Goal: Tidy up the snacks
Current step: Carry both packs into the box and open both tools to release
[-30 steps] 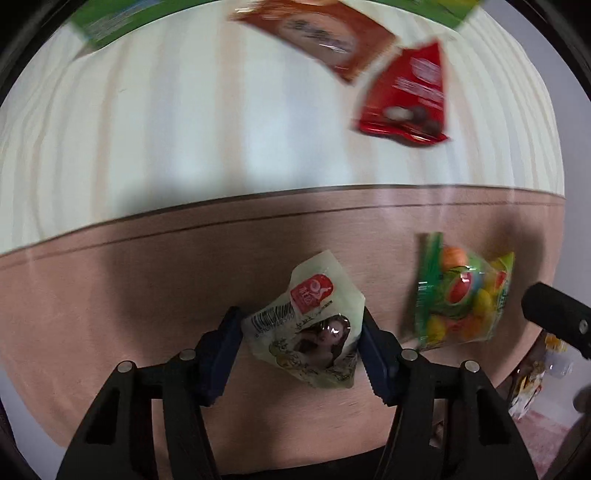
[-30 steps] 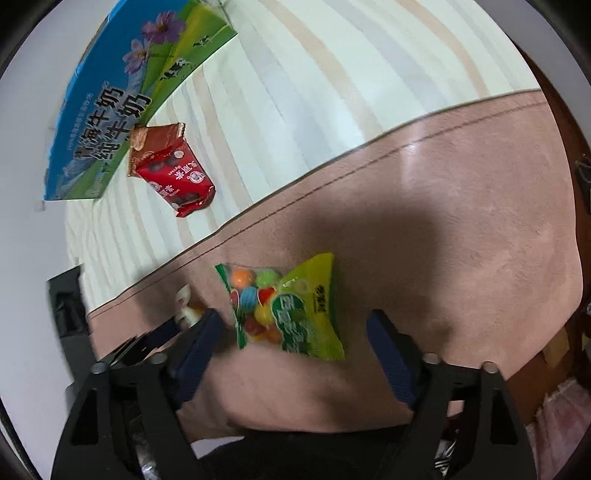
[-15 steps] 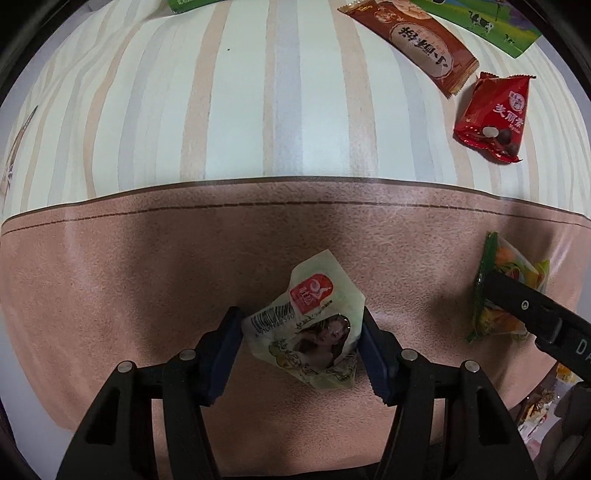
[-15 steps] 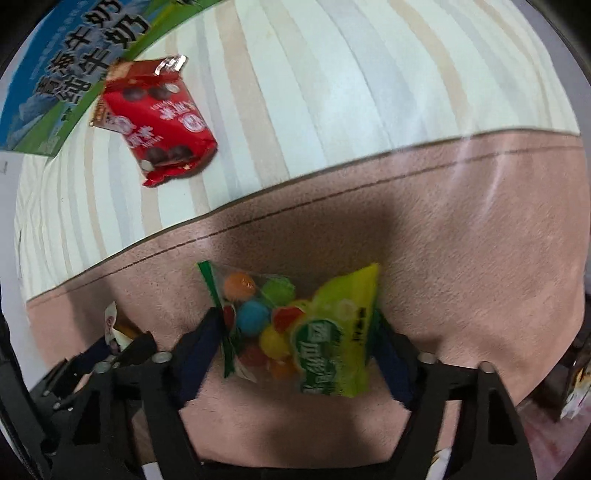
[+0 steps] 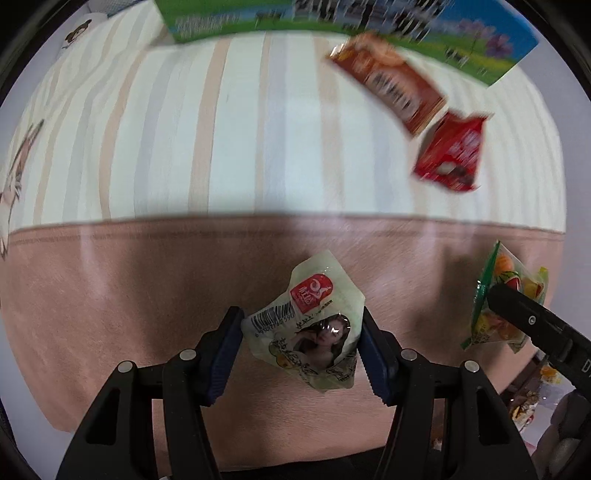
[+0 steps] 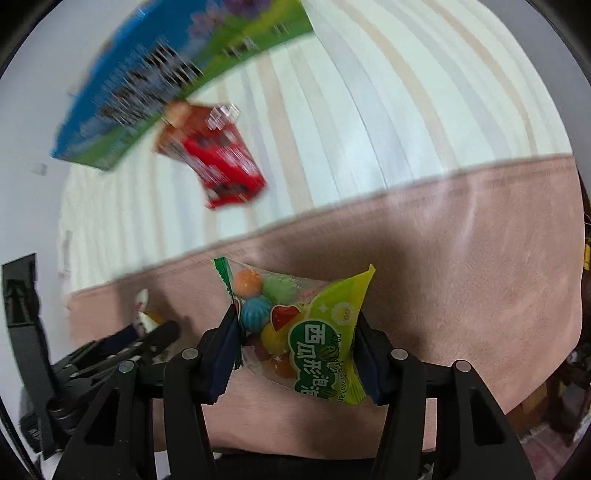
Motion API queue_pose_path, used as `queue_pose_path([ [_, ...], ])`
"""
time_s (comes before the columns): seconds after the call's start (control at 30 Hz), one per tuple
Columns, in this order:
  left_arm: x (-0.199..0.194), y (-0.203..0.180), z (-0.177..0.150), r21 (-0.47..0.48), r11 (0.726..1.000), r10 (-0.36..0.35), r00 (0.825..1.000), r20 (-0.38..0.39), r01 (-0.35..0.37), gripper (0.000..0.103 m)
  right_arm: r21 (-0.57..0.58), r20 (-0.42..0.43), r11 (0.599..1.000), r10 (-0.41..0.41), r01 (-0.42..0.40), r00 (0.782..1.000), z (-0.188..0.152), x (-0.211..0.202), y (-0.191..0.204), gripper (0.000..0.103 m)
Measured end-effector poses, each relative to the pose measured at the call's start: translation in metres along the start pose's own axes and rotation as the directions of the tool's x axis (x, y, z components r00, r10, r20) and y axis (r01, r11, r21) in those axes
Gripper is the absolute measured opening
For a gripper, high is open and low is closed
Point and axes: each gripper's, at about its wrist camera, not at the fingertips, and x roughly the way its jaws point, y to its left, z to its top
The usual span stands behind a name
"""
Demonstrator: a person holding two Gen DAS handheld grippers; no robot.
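My left gripper (image 5: 301,332) is shut on a pale green snack packet (image 5: 310,325) with a red logo and a barcode, held above the brown band of the cloth. My right gripper (image 6: 295,332) is shut on a green and clear bag of coloured gum balls (image 6: 299,325), also lifted. That bag (image 5: 502,295) and the right gripper show at the right edge of the left wrist view. A red snack packet (image 5: 450,155) and a brown bar packet (image 5: 388,81) lie on the striped cloth ahead. The red packet (image 6: 221,173) also shows in the right wrist view.
A blue and green milk carton box (image 5: 332,18) lies at the far edge of the striped cloth (image 5: 221,129); it also shows in the right wrist view (image 6: 166,74). The brown band (image 5: 147,295) runs along the near edge. The left gripper shows at lower left in the right wrist view (image 6: 122,343).
Both grippers have risen and pulled back with their packets. The right gripper closed on the gum ball bag and lifted it off the cloth. The far box has come into view.
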Motion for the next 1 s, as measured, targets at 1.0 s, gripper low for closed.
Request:
queue_pose_path([
  [1.0,-0.083,-0.002,0.331,0.012,0.988,-0.152,0.988,0.014,0.151,0.058,-0.262,0.03,0.965,0.016,-0.008,0.999,0.291,-0.026,0.151,0.058],
])
